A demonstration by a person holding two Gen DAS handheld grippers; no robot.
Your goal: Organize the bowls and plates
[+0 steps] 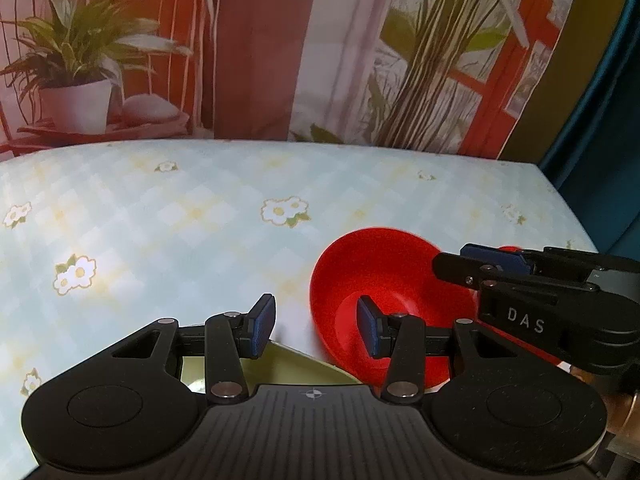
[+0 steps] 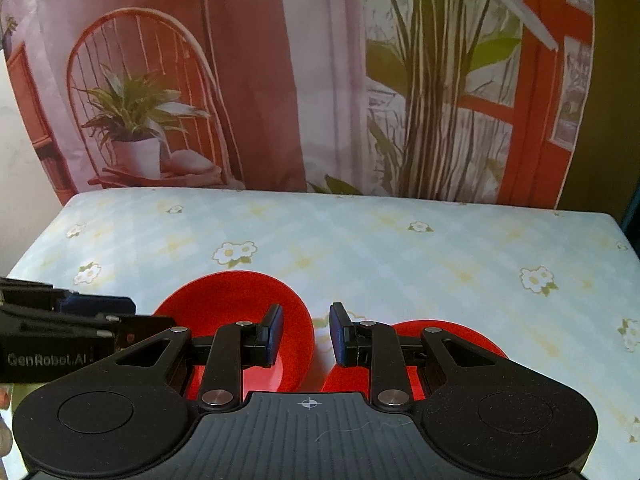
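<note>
Approaching is the step judged in hand: both part-open, empty grippers, left gripper (image 1: 316,326) and right gripper (image 2: 307,334), are held over the desk (image 2: 400,248), the glossy red plastic bowl (image 1: 384,276) lying behind the left's right finger, so closing on its rim is called for next.

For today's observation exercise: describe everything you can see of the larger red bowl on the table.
The red bowl is round, glossy and plastic-looking, with a wide flared rim and a small flat bottom. It is empty and sits upright on the flowered tablecloth, left of a second red dish. Neither gripper is seen touching it.
</note>
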